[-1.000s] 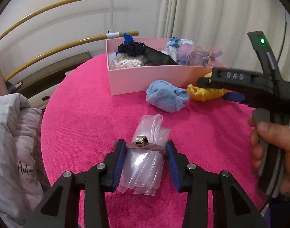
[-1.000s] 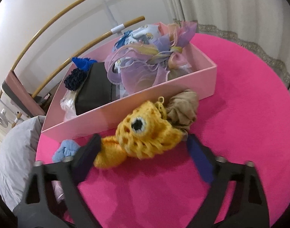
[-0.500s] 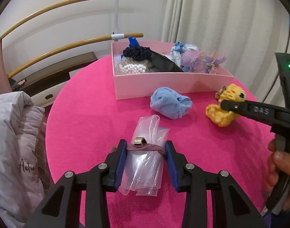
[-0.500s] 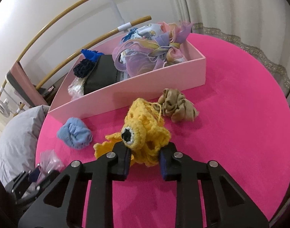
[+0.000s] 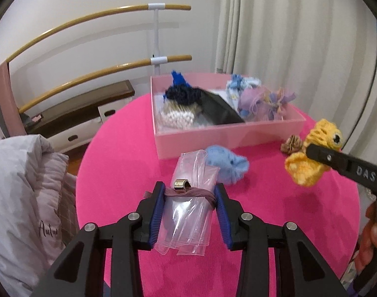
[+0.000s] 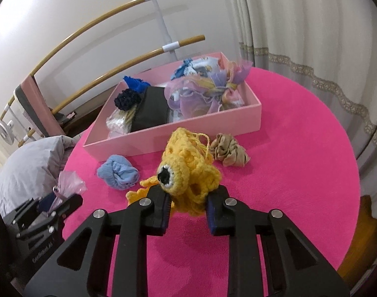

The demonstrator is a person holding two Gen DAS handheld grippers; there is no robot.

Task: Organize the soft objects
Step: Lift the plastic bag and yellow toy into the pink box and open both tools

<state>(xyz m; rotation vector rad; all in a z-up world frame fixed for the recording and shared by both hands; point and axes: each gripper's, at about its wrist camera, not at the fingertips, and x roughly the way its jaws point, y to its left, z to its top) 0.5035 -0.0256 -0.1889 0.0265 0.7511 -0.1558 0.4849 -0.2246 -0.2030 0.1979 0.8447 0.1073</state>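
Two downward wrist views, shared pink box (image 5: 228, 136) (image 6: 173, 133)

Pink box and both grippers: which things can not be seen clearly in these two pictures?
- Pink box floor: both views, covered by its contents.
- Yellow crochet toy underside: right wrist view, hidden by the right gripper.
- Clear plastic bundle contents: left wrist view, glare between the left gripper pads.
- Person's hand: cut by the edge.

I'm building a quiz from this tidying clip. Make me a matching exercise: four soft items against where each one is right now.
Items:
1. yellow crochet toy
2. clear plastic bundle
3. blue cloth ball
4. purple ribbon bunch

Places:
A. inside the pink box
B. in the left gripper
C. loose on the pink tablecloth
D. in the right gripper

Pairs: 1-D, 2-B, 3-C, 4-A
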